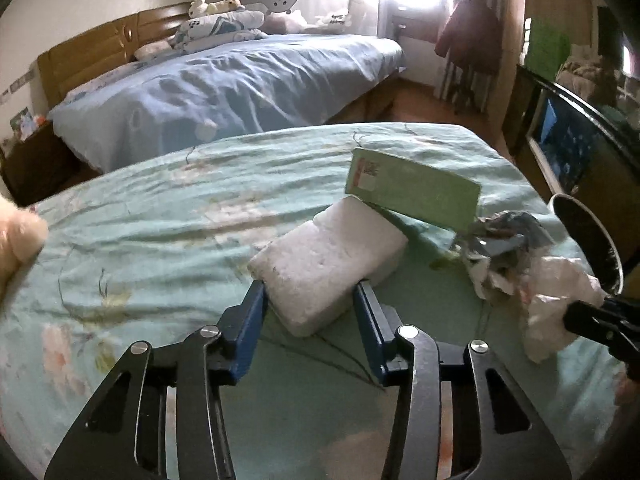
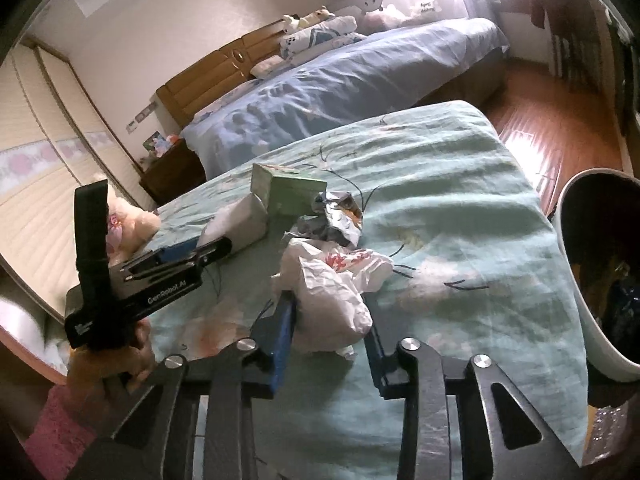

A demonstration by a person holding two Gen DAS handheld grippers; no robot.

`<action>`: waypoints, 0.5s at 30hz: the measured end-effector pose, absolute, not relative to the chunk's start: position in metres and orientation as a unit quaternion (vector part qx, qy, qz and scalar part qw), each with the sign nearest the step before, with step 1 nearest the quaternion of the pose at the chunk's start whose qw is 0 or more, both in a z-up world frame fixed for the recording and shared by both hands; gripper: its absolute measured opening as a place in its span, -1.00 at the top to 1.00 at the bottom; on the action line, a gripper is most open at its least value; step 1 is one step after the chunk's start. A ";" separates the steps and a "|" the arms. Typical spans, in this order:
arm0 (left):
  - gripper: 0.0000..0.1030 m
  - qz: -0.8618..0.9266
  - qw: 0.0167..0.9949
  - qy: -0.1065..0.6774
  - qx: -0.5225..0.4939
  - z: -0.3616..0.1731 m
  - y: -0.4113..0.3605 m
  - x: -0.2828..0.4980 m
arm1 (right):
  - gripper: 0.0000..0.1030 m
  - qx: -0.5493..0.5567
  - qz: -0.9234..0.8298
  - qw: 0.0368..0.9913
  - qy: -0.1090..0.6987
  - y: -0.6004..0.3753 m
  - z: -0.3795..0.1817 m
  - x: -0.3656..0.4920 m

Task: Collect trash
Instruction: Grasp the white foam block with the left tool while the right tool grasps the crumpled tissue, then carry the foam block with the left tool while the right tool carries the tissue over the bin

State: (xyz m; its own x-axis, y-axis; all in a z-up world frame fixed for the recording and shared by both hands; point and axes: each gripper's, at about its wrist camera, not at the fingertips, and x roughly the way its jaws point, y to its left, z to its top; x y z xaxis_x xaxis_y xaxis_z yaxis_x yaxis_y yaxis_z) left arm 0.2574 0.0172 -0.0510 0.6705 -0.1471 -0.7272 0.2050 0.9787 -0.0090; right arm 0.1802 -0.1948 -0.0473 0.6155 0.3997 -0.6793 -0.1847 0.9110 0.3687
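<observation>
A white foam block point(image 1: 326, 258) lies on the green floral bedspread point(image 1: 160, 220). My left gripper point(image 1: 310, 294) has its blue fingers on both sides of the block's near end, pressed to it. A green box point(image 1: 412, 190) leans on the block's far end. A crumpled foil wrapper point(image 1: 496, 236) and a crumpled white plastic bag point(image 1: 548, 300) lie to the right. In the right wrist view my right gripper point(image 2: 330, 312) straddles the white bag point(image 2: 332, 292), fingers against its sides. The foil wrapper point(image 2: 336, 220), green box point(image 2: 288, 192) and foam block point(image 2: 240, 224) lie beyond.
A white bin with a dark inside point(image 2: 600, 280) stands at the bed's right edge, also in the left wrist view point(image 1: 592, 236). A plush toy point(image 2: 132, 224) lies at the left. A blue bed point(image 1: 224, 84) stands behind. Wood floor point(image 2: 560, 128) lies to the right.
</observation>
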 end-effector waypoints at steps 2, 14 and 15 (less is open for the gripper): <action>0.18 -0.099 0.913 0.396 0.017 -0.050 0.020 0.245 | 0.48 0.127 0.170 0.890 0.404 -0.194 -0.046 0.175; 0.18 -0.111 0.912 0.393 -0.033 -0.045 0.003 0.169 | 0.51 0.133 0.177 0.892 0.393 -0.210 -0.037 0.142; 0.18 -0.115 0.913 0.391 -0.029 -0.043 -0.003 0.163 | 0.51 0.135 0.174 0.893 0.393 -0.214 -0.037 0.139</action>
